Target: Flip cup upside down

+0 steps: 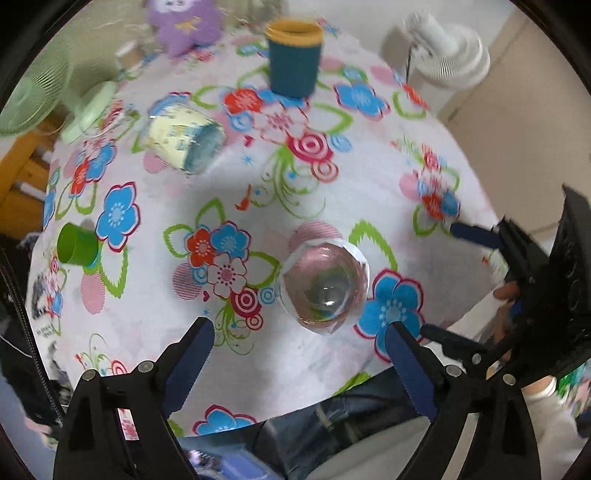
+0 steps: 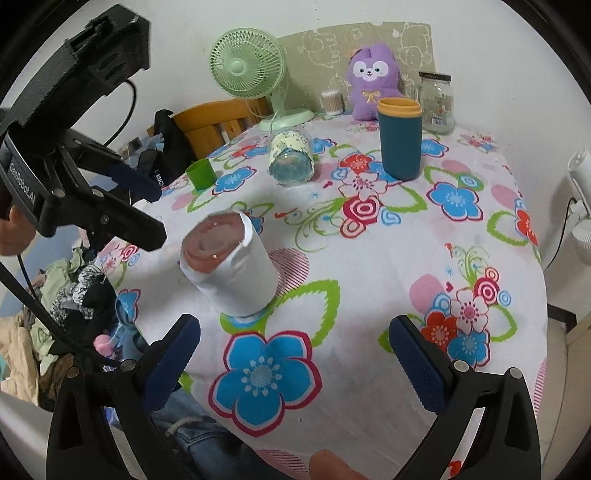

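Floral tablecloth [image 2: 369, 266]: we hold both grippers, left [image 1: 299, 354] and right [image 2: 295, 350], spread wide, empty; paper-wrapped glass cup [image 2: 231, 266] stands at 12 o'clock.

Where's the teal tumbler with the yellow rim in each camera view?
Left wrist view: the teal tumbler stands at top centre, far across the table.
Right wrist view: the teal tumbler stands upper right of centre, in front of the purple plush toy.
Shared landmark: the plush toy behind it.
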